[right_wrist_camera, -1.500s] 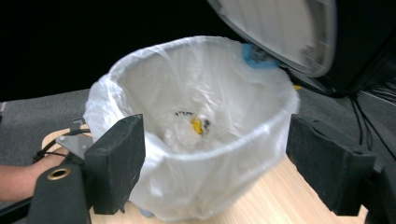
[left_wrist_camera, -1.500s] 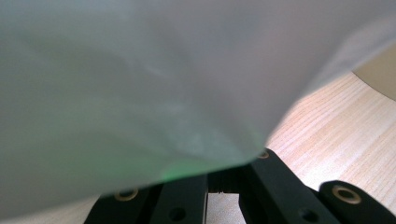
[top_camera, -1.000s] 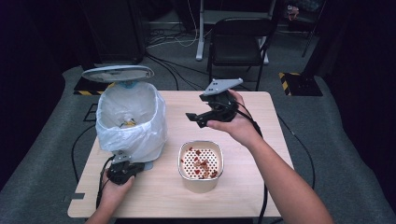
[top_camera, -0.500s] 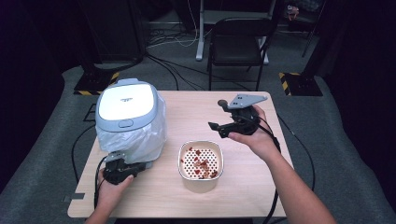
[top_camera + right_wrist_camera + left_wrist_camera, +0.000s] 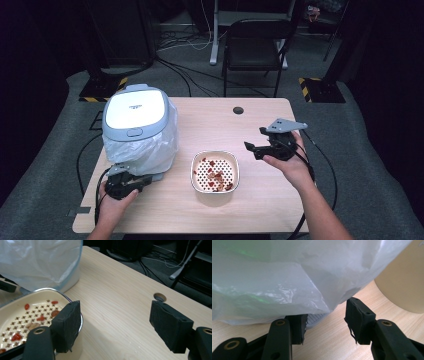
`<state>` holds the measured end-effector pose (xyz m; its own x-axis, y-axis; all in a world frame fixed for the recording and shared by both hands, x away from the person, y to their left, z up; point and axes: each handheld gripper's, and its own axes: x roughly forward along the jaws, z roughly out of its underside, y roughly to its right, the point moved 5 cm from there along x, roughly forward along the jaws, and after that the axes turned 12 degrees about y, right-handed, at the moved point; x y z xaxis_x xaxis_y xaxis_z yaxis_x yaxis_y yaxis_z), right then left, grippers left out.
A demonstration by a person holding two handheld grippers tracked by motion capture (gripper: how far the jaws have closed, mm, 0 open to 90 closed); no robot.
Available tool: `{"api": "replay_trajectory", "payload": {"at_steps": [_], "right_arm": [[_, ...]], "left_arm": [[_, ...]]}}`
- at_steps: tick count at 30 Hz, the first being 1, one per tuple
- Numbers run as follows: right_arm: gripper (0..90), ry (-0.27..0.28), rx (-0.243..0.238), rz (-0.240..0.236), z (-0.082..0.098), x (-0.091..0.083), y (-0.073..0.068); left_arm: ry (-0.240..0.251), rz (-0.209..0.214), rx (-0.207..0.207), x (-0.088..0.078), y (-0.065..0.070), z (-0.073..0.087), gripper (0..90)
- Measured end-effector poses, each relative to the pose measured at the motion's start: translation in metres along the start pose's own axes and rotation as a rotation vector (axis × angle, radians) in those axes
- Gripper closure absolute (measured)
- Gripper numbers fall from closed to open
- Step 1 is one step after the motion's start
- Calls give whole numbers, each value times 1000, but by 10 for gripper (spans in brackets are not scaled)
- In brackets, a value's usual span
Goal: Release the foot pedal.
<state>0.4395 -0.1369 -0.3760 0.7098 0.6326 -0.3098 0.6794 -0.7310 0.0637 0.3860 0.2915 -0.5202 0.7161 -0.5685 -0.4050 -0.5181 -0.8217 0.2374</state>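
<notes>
The lid of the bin (image 5: 136, 107) was up a second ago and is now down flat over its white plastic liner (image 5: 150, 145), so the dumping step looks finished and the container is closed again. The left tongs (image 5: 145, 179) sit low on the desk (image 5: 260, 210) at the bin's base, by its front foot under the hanging liner; their jaws have just been opening and now stand spread, with nothing pinched between them, though the edge of the liner drapes just above. That release fits the lid dropping shut. The right tongs (image 5: 252, 148) have come away from the bin and down toward the desk's right side, jaws spread and empty, beside the perforated strainer bowl (image 5: 215, 172) that holds a few red scraps. The bowl stands between the two hands, apart from both, and is probably the next thing to be picked up.
</notes>
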Motion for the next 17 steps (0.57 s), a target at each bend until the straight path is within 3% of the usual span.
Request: {"api": "replay_trajectory", "payload": {"at_steps": [4,8,17], "right_arm": [[251,6,37,56,22,-10,6],[254,16,60,76,42,-17,7],[245,-22,97,119,83,-23,1]], "left_arm": [[3,-4,-12,0,0,2,504],[-1,-13,-6,1,0,3,491],[-8,-41,20,3,-3,6,434]]}}
